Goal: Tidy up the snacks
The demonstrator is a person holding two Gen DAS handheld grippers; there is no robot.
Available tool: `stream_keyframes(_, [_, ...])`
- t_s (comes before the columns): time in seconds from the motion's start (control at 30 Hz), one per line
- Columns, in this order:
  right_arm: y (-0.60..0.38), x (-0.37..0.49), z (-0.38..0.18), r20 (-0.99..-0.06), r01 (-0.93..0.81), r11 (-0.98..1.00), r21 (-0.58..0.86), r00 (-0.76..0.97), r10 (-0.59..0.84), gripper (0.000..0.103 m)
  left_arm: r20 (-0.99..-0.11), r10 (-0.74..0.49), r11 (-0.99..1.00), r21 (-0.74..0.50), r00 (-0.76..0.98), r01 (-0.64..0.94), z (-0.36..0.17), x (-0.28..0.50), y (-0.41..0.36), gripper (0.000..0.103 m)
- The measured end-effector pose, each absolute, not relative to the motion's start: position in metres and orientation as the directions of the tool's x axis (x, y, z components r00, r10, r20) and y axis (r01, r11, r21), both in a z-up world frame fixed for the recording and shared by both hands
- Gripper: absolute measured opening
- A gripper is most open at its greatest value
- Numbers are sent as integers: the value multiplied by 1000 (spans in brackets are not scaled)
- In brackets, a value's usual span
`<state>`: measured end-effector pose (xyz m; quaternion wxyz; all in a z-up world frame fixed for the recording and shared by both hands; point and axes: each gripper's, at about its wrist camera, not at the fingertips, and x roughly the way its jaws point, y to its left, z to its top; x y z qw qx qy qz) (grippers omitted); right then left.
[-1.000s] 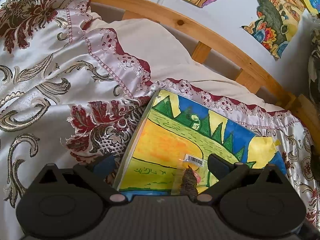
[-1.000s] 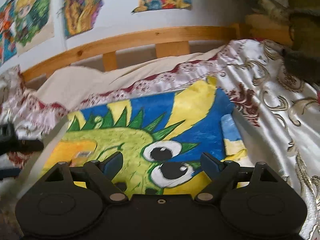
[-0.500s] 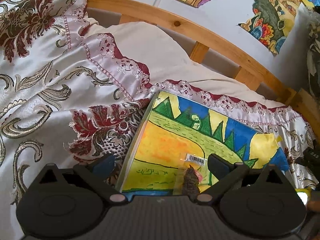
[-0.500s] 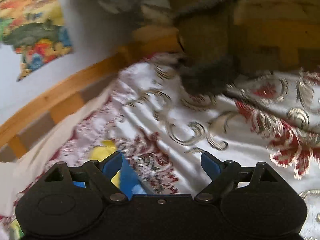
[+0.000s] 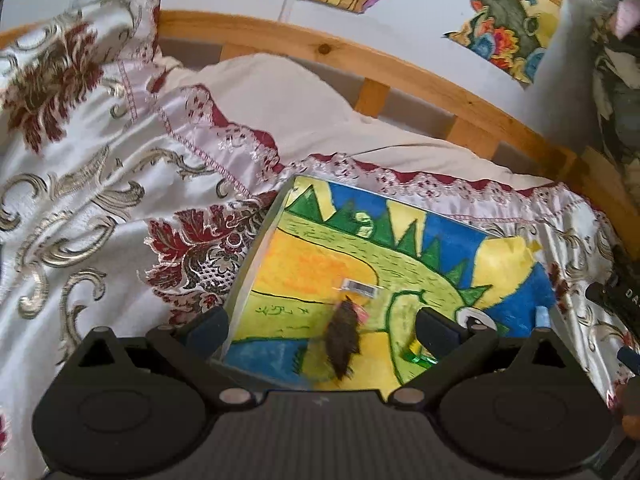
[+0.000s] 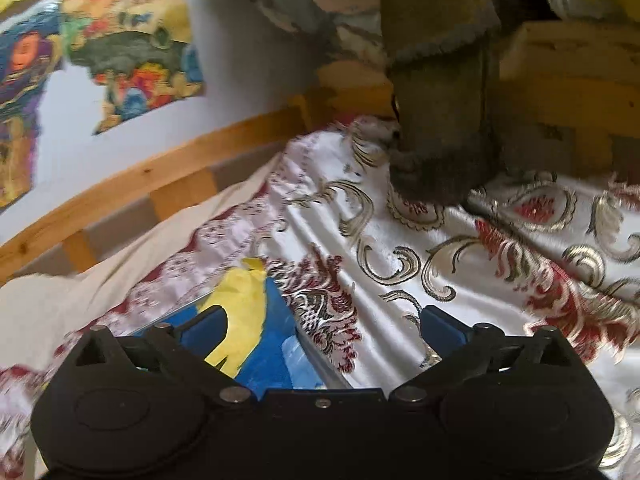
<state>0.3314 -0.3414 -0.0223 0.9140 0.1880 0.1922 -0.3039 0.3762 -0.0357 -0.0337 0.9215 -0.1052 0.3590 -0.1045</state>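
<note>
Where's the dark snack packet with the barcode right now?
Left wrist view: the snack packet lies on the painted board, between the open left gripper's fingers, barcode end farthest away.

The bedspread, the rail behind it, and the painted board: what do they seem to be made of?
Bedspread: seemingly satin-like woven fabric, glossy; it shines along soft folds, with raised gold and maroon scrolls.
Rail: light wood, likely pine, smooth; a knot and grain are visible.
Painted board: probably a thin rigid panel, matte paint; its straight pale edge stands above the cloth.
</note>
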Motion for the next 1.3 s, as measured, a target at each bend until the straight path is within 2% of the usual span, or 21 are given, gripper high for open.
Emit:
stream_keyframes(0.3, [-325, 250, 10, -446, 452, 874, 181, 830, -337, 102, -612, -206, 978, -143, 764, 149, 6, 306, -44, 102])
stream_keyframes(0.83, [-249, 116, 41, -397, 173, 984, 38, 906, -144, 102, -617, -164, 986, -119, 770, 115, 19, 164, -4, 102])
stream_keyframes(1.03, [-230, 76, 46, -411, 117, 993, 7, 906, -104, 102, -645, -135, 990, -117, 752, 77, 17, 123, 11, 102])
stream_keyframes(1.3, [-219, 31, 42, -442, 73, 997, -30, 893, -78, 102, -647, -156, 988, -115, 747, 107, 15, 81, 12, 102])
